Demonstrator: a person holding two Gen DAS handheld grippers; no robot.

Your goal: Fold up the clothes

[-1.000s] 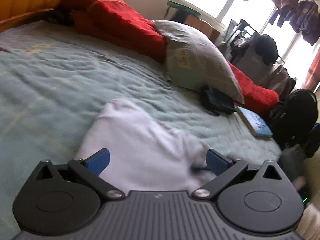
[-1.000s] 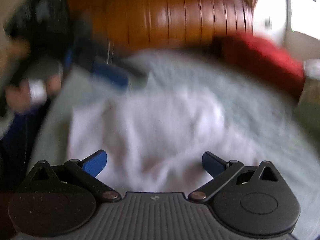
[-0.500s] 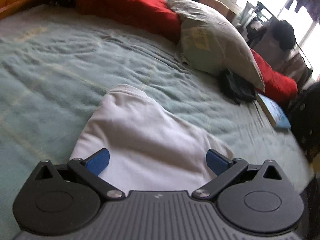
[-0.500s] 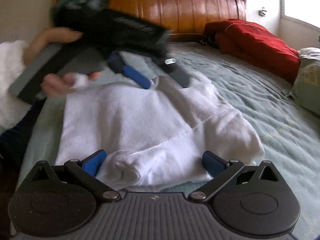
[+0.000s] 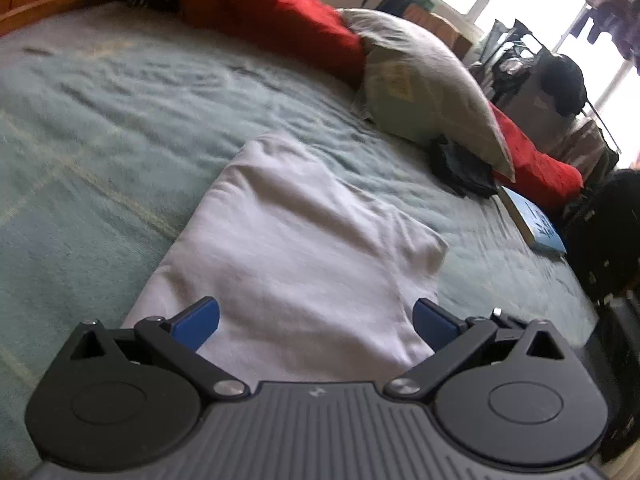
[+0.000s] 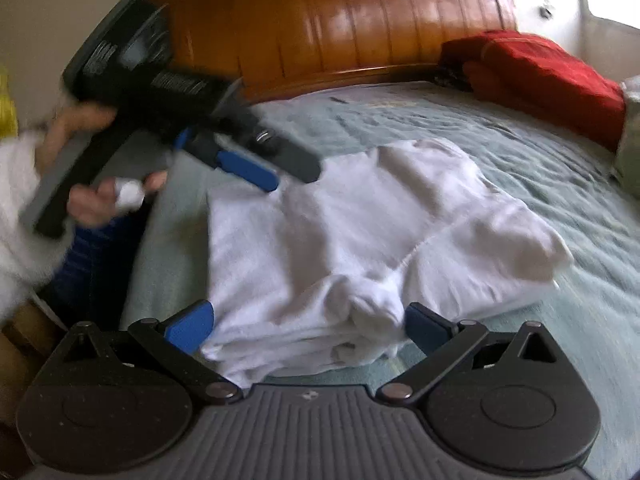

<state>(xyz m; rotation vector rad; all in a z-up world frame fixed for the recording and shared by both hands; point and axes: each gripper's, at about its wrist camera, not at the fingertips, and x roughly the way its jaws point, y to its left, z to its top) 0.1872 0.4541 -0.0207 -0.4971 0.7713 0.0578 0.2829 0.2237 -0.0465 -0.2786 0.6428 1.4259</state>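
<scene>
A white garment (image 6: pixel 360 240), already folded into a thick bundle, lay on the green bed (image 5: pixel 100 128). Both the left claw (image 5: pixel 316 318) and right claw (image 6: pixel 306 326) hovered over it, fingers apart, holding nothing. The fold looked nearly finished; next likely called for gripping an edge for a last fold.

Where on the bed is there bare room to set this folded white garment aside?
Bare teal bedspread runs wide between the white garment, the wooden headboard and the red blanket. A narrower strip lies between garment and blue book. Crowded by the pillow and dark clothes.
</scene>
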